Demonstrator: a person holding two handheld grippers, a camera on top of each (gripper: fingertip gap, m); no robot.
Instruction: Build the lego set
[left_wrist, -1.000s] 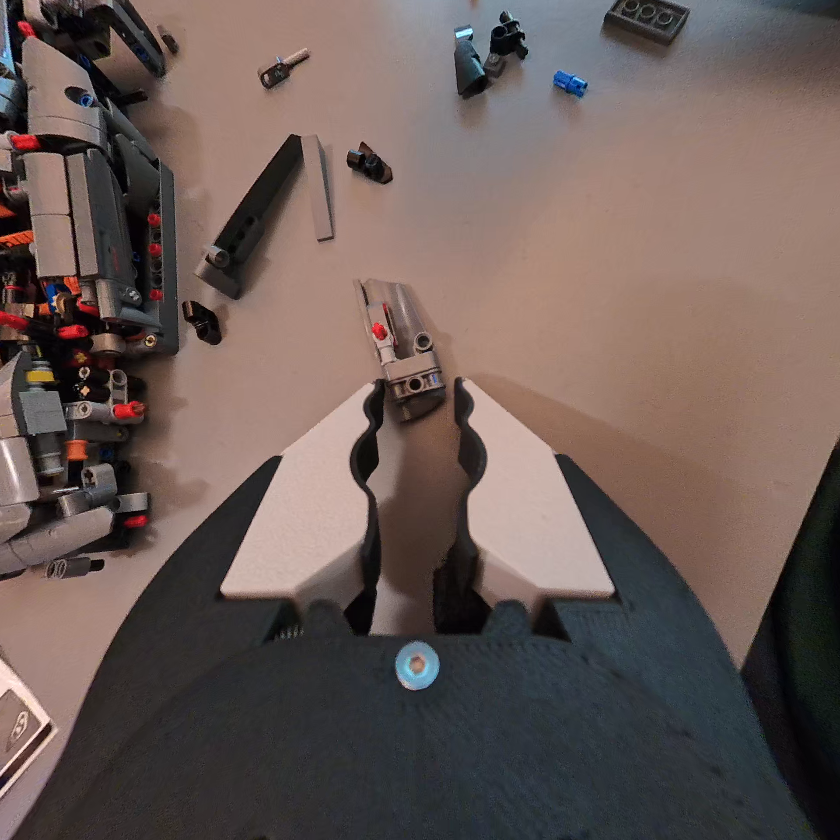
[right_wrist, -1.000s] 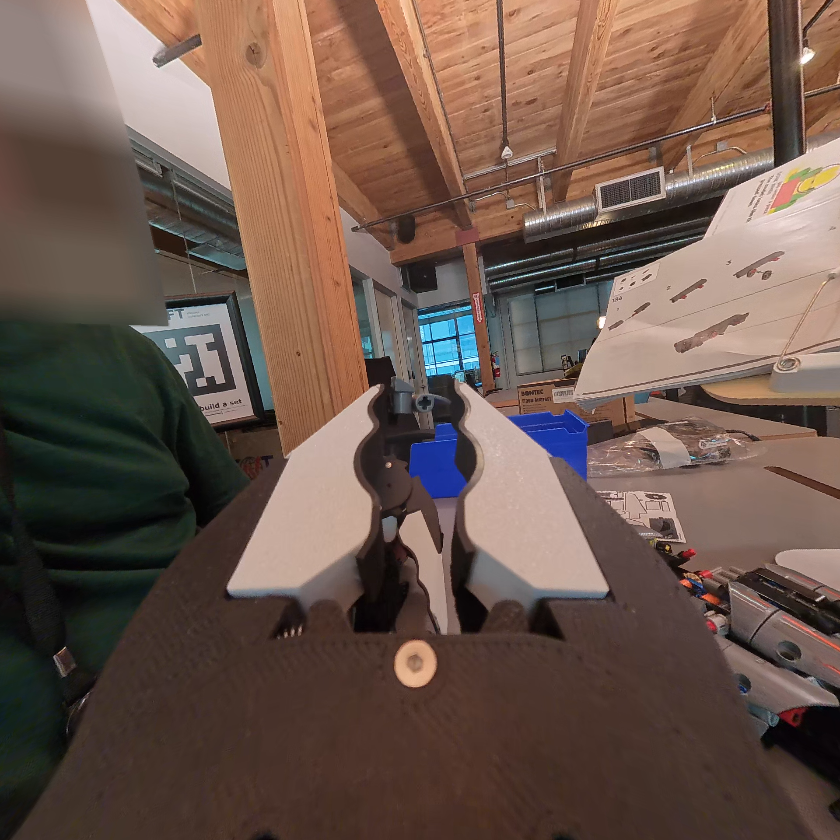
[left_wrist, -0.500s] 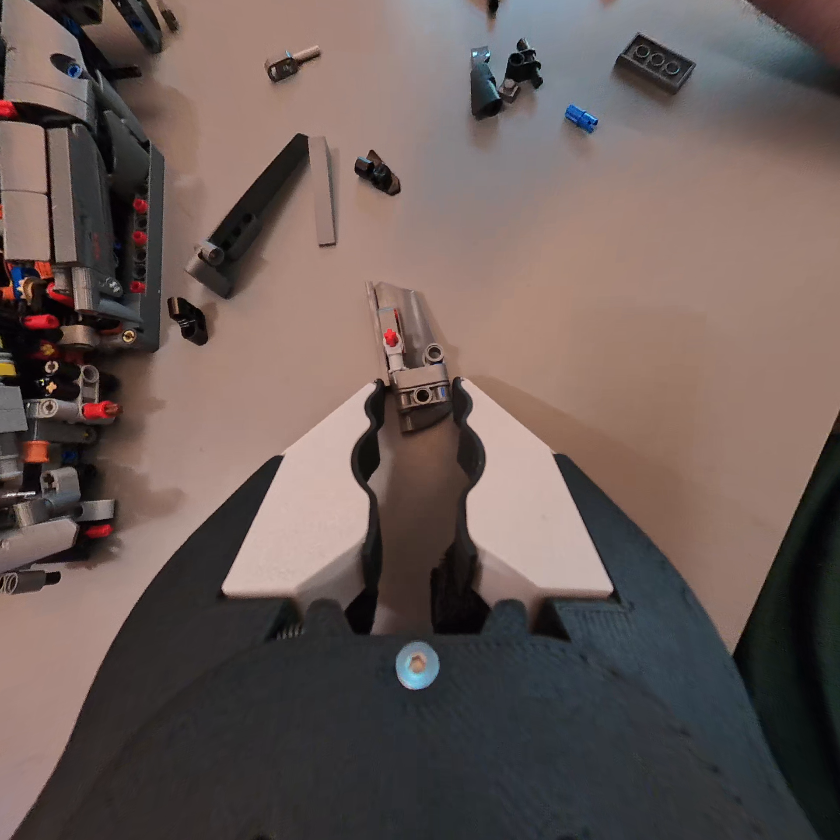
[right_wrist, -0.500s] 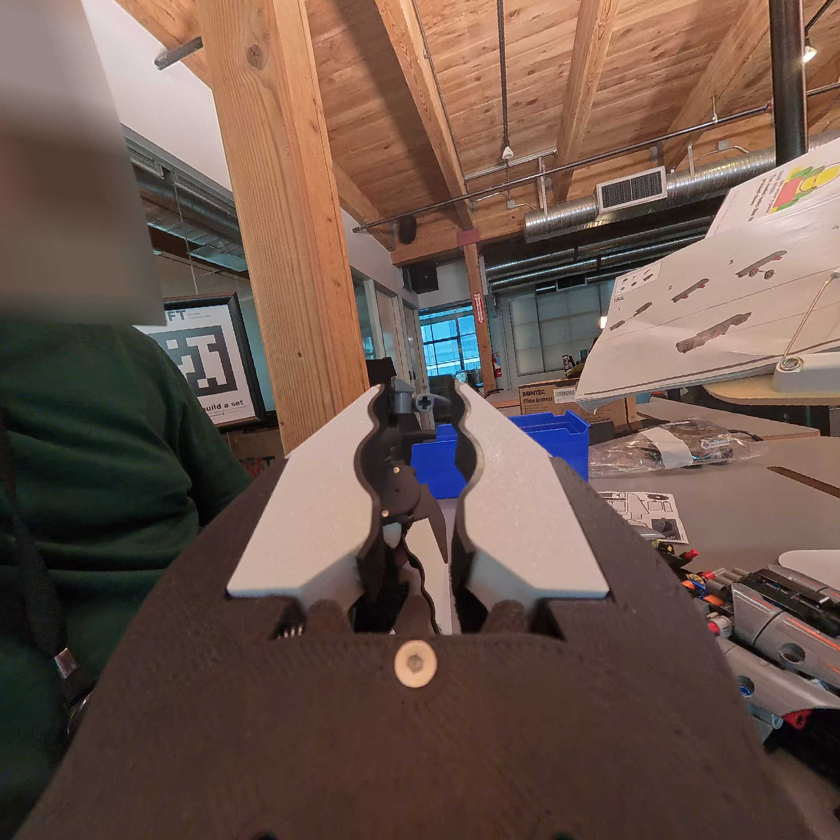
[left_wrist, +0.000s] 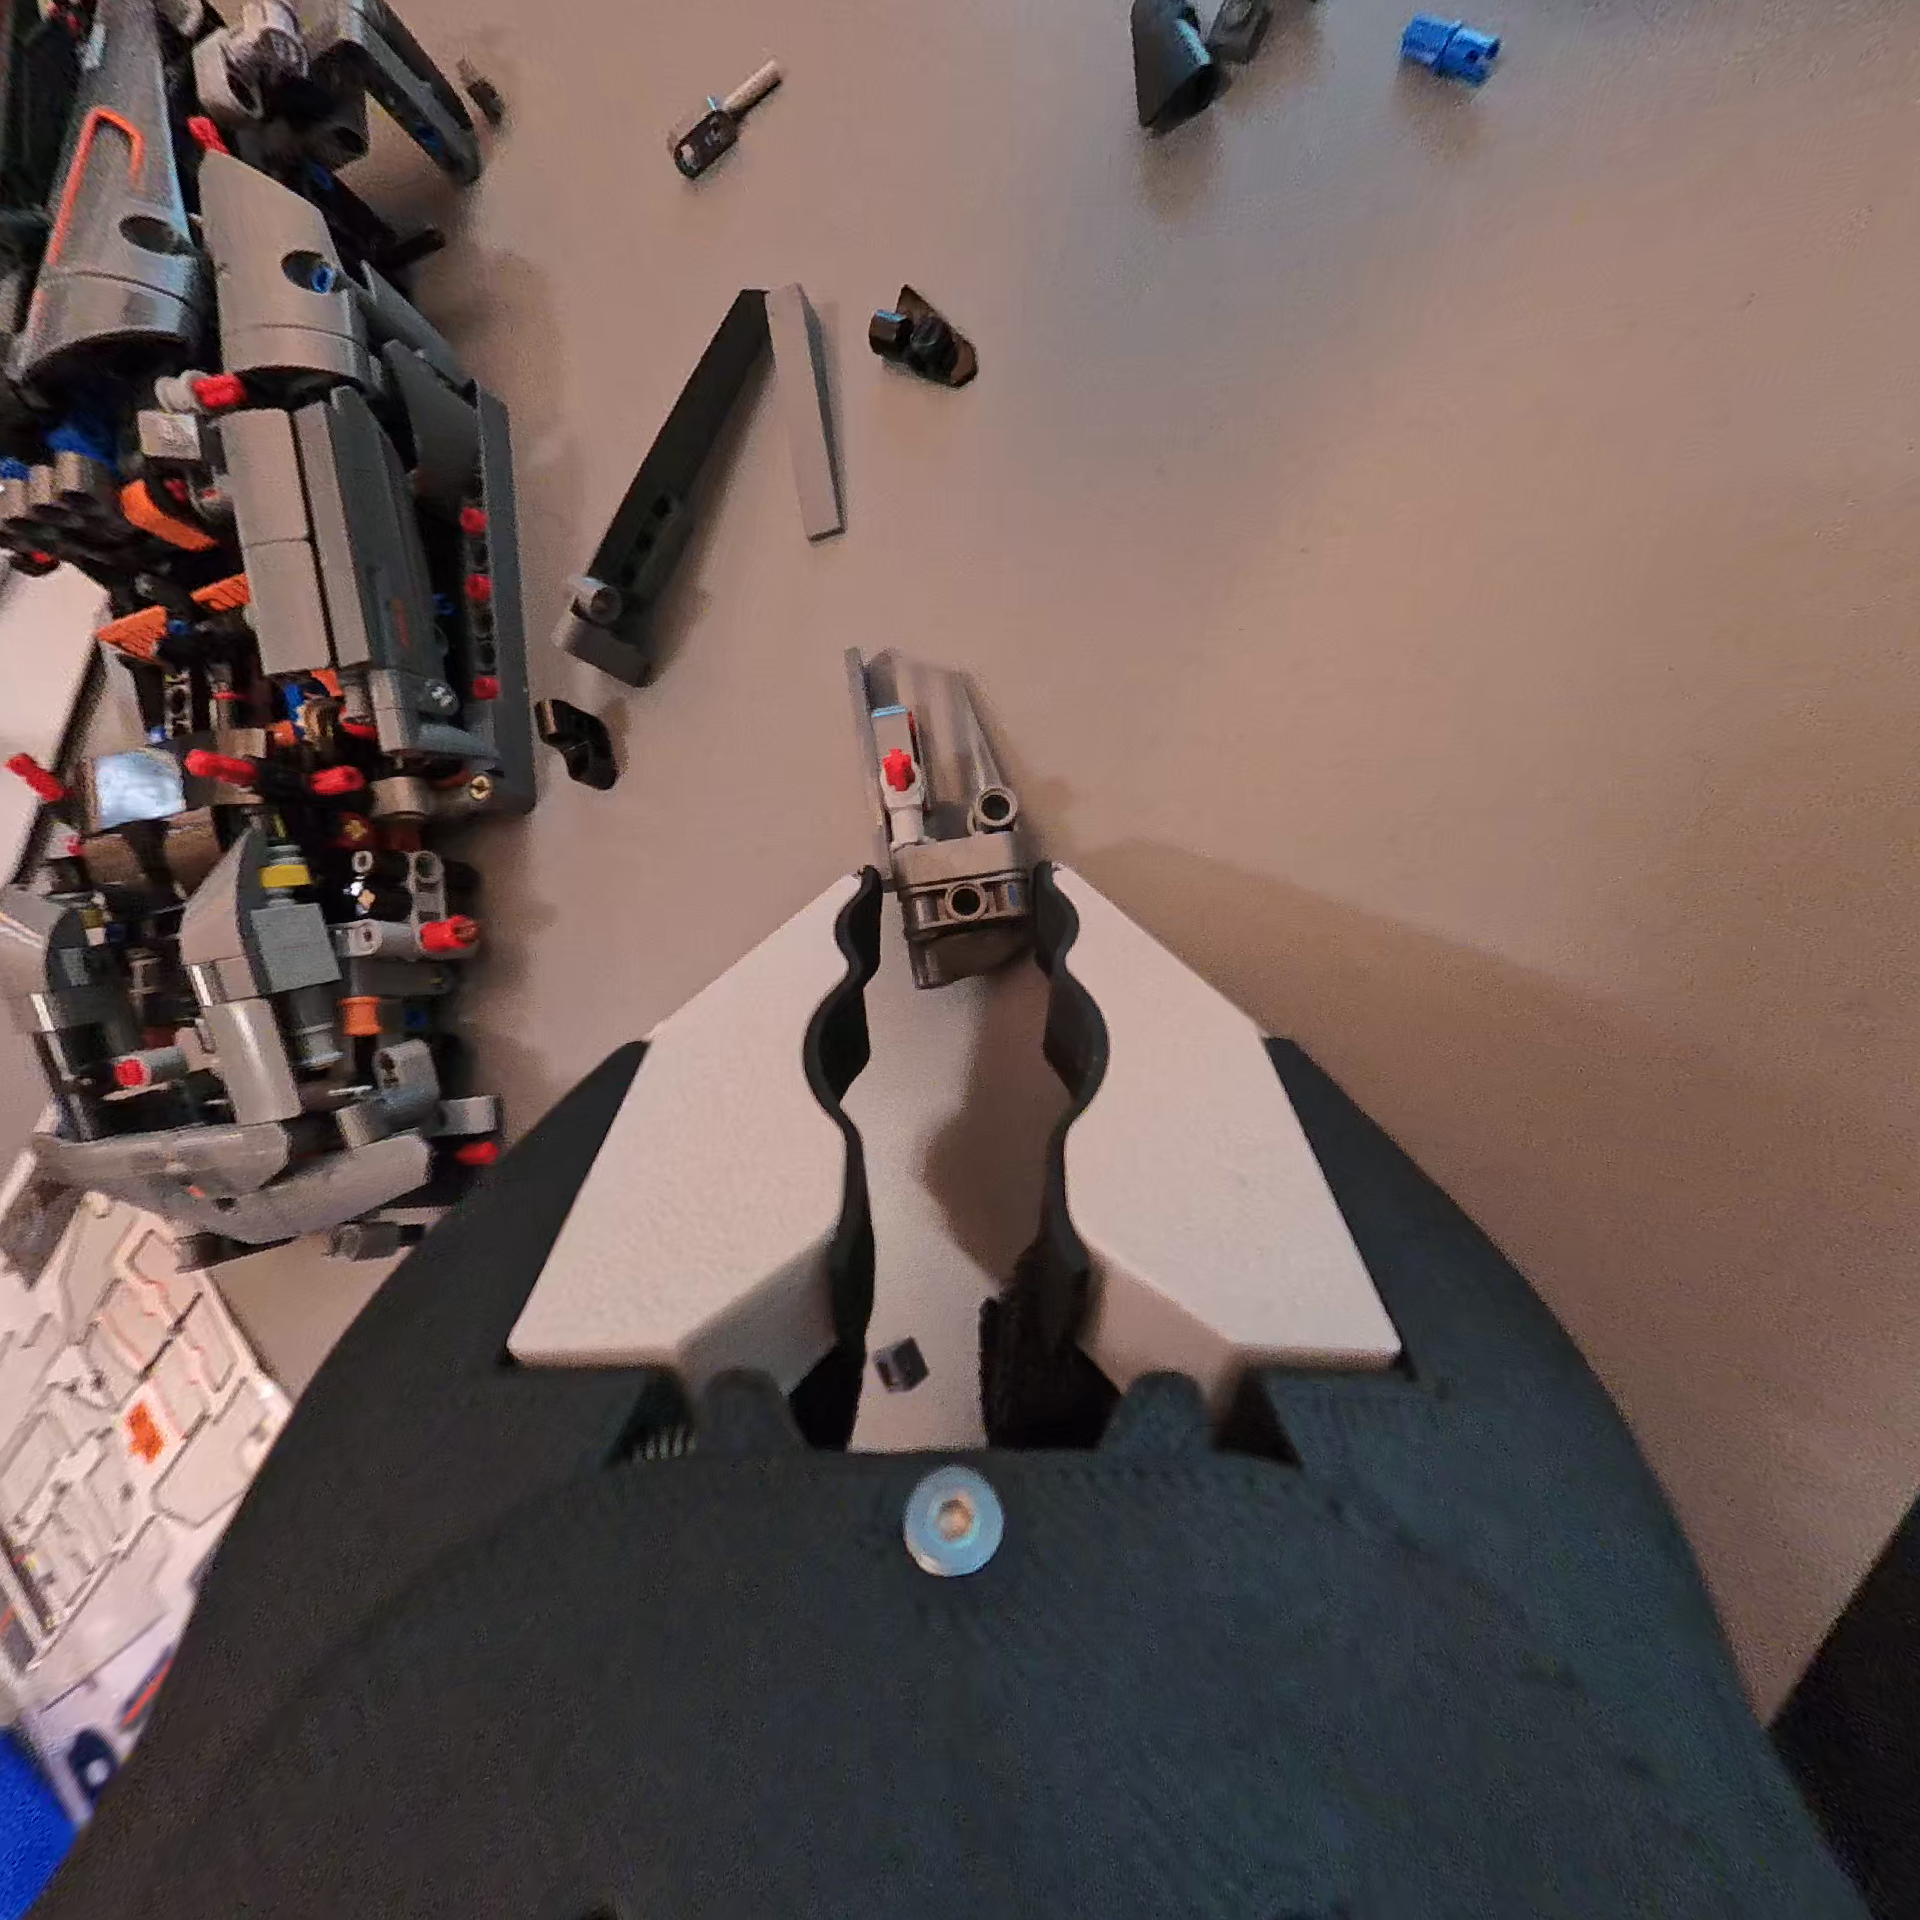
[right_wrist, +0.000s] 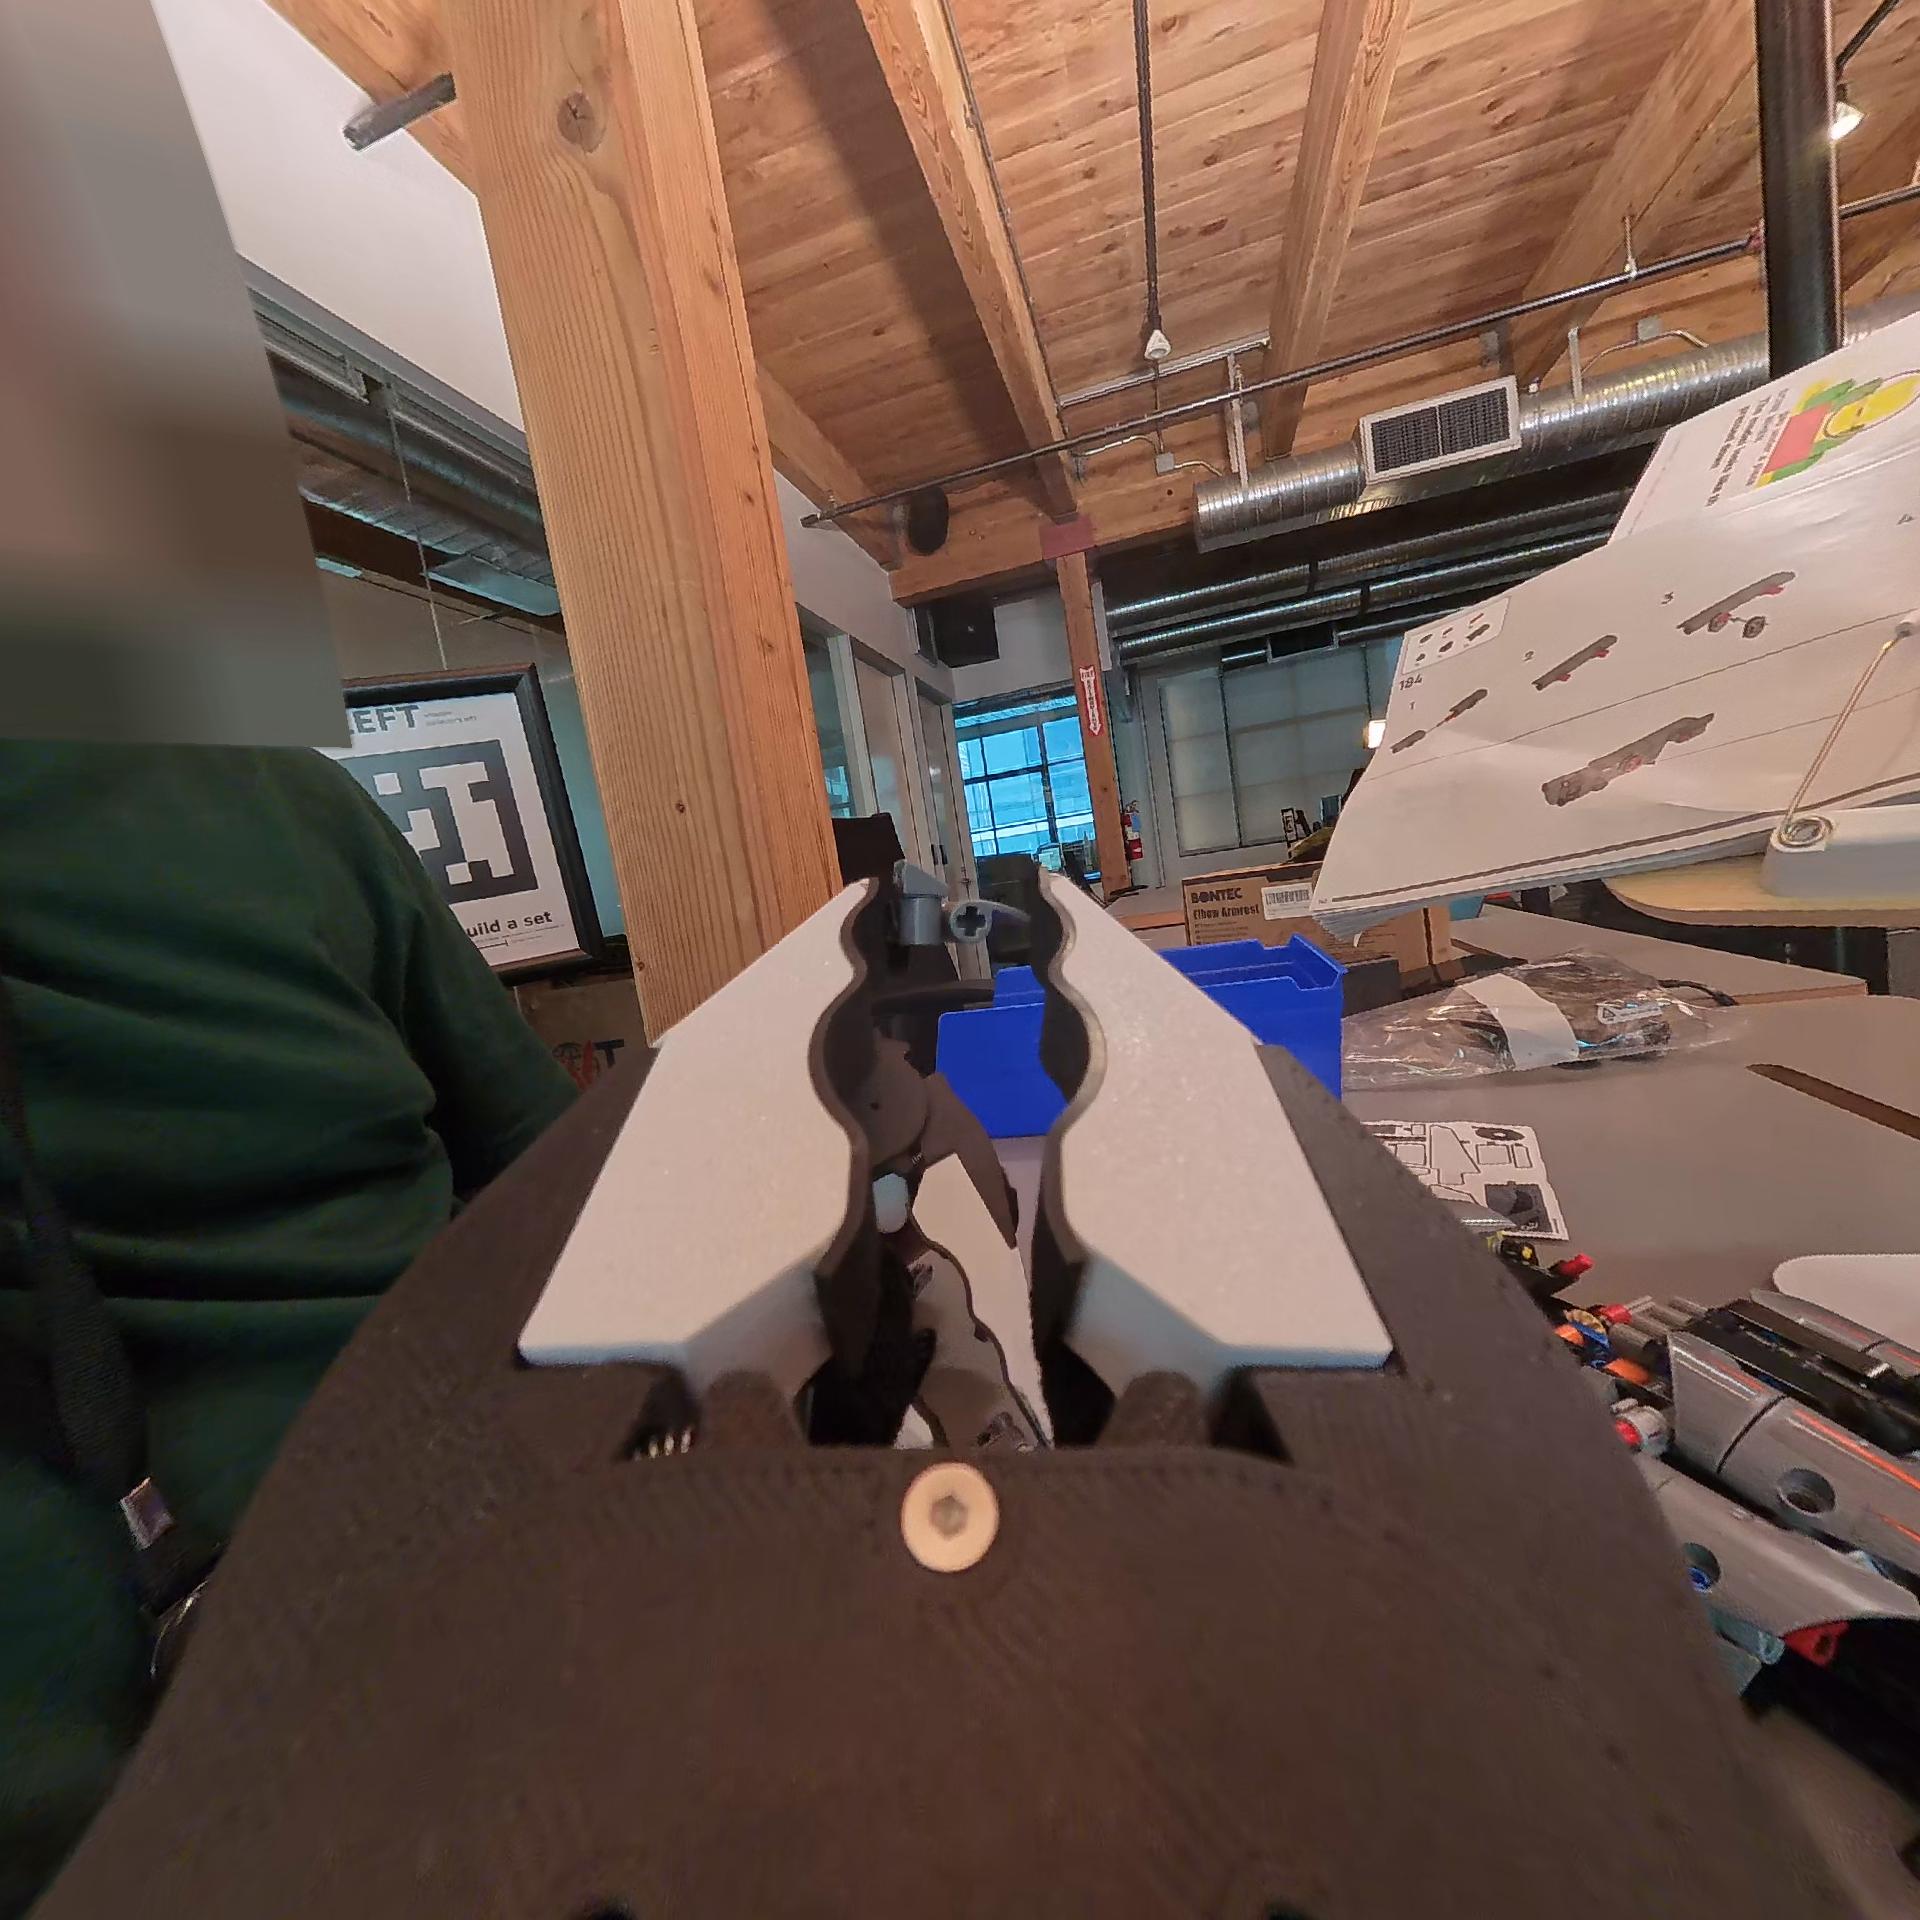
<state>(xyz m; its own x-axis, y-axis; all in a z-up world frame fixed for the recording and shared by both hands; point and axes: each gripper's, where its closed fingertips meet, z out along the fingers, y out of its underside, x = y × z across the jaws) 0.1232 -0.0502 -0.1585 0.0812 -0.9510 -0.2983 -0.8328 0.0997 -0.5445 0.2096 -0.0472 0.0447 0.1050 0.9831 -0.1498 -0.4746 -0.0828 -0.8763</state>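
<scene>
My left gripper (left_wrist: 956, 883) points down at the tan table (left_wrist: 1455, 623). Its fingertips are closed on the square end of a grey lego sub-assembly (left_wrist: 935, 758) with a red pin. A shadow lies under that end. The big grey, black and orange lego model (left_wrist: 312, 582) lies to the left; it also shows in the right wrist view (right_wrist: 1766, 1392). My right gripper (right_wrist: 956, 904) is raised level in the air, shut on a dark lego part (right_wrist: 920, 1112) with grey axle connectors at the tips.
Loose parts lie beyond the left gripper: a long black beam (left_wrist: 675, 488), a grey tile (left_wrist: 816, 416), small black pieces (left_wrist: 920, 343), a blue pin (left_wrist: 1449, 47). An instruction booklet on a stand (right_wrist: 1662, 707), a blue bin (right_wrist: 1195, 1018) and a person in green (right_wrist: 208, 1039) show around the right gripper. The gap from one gripper's tips to the other's is roughly 20 cm.
My left gripper came forward around the grey sub-assembly's end and then shifted left toward the big model, carrying the sub-assembly along. My right gripper has hardly moved.
</scene>
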